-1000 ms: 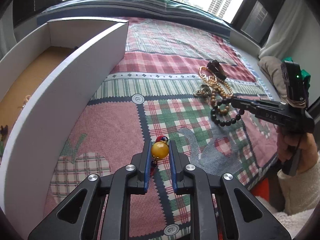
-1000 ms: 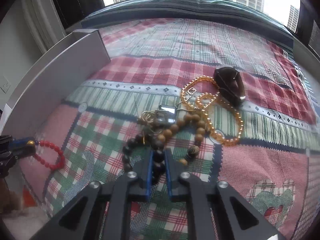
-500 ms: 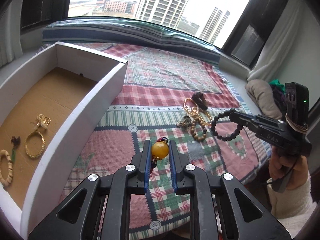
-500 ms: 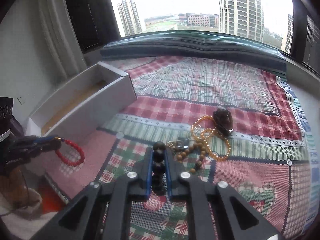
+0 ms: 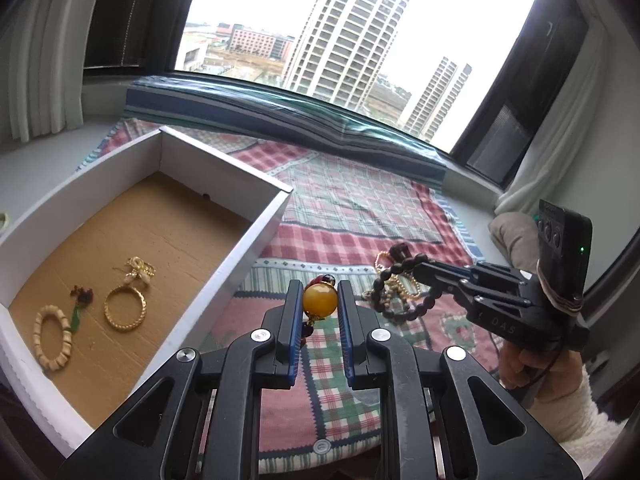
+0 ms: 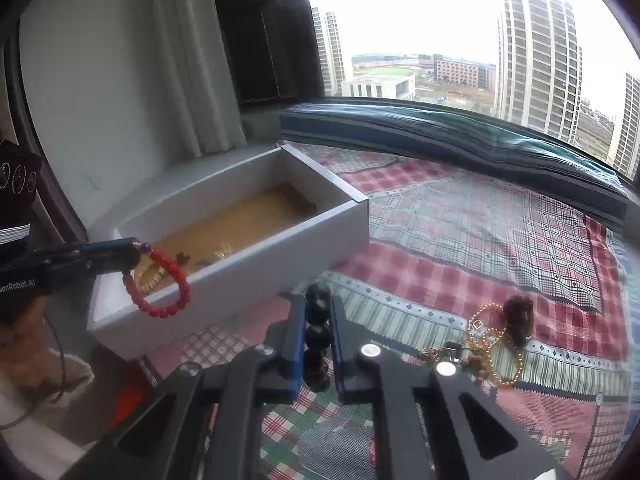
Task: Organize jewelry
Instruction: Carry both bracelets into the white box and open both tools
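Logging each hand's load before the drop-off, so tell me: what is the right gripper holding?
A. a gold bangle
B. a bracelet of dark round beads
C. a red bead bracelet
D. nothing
B: the right gripper is shut on the dark bead bracelet, which hangs as a loop from its fingertips in the left wrist view; the red bead bracelet hangs from the left gripper.

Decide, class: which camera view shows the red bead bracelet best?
The right wrist view: the red bead bracelet hangs as a full loop from the left gripper. The left wrist view shows only its amber bead pinched between the fingers, plus a few red beads.
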`<state>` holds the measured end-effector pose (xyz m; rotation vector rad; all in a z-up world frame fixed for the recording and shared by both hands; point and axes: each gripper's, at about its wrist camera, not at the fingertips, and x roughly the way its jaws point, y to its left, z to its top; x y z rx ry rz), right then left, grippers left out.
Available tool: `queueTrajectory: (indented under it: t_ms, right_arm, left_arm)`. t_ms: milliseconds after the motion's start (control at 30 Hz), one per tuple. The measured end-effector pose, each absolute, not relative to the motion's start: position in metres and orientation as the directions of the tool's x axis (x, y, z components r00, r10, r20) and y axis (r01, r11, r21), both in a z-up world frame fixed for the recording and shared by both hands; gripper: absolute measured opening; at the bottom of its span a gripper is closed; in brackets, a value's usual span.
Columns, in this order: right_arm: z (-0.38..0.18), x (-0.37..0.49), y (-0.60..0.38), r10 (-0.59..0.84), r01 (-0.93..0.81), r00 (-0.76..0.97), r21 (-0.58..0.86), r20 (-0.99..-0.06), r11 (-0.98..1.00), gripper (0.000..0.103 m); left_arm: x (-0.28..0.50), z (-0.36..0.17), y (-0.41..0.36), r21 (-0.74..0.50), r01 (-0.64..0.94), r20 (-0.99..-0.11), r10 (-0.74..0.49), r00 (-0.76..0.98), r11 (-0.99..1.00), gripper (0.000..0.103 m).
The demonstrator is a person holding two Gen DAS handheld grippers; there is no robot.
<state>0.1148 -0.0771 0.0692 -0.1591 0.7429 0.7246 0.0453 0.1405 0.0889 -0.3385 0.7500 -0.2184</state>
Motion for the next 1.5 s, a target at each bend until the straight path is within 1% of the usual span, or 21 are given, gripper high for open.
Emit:
queueTrajectory:
  t_ms: [233,467,833,1033,1267,1433,1500]
  right_arm:
    - [0.084,0.108,-0.044,0.595,-0.715,0.469,0.115,-0.653,0.690,0.012]
    - [0.098,0.104,-0.003,0.636,-0.770,0.439,0.099,-0.635,0.630,0.012]
    - [0.102,0.112,0.087,0.682,-0.839,0.358,0.101,-0.638,0.534,0.012]
    - [0.095,0.118,0.129,0.694,-0.865,0.318,0.101,-0.646,0.491,0.012]
    - [0.076,0.132,0.162,0.686,-0.875,0.289,0.107,-0.668,0.473,0.012]
    - [0.072,0.148,0.171,0.675,-0.861,0.327,0.085,-0.661,0.501,0.012]
    - [0.073,0.158,0.172,0.675,-0.856,0.325,0.099,-0.662,0.508,0.012]
  left_arm:
    - [0.032,0.104,0.177,-0.408,0.024,-0.605,-0.290,0.742,0.912,0.015]
    - [0.018,0.118,0.215,-0.401,-0.055,-0.585,-0.209,0.783,0.914,0.015]
    - [0.005,0.110,0.275,-0.413,-0.204,-0.592,-0.092,0.801,0.887,0.015]
    - [0.008,0.097,0.298,-0.411,-0.271,-0.614,-0.045,0.788,0.870,0.015]
    - [0.020,0.066,0.318,-0.401,-0.345,-0.665,-0.011,0.747,0.848,0.015]
    - [0.029,0.044,0.327,-0.389,-0.395,-0.706,0.007,0.708,0.832,0.015]
    - [0.032,0.036,0.328,-0.382,-0.407,-0.718,0.010,0.696,0.830,0.015]
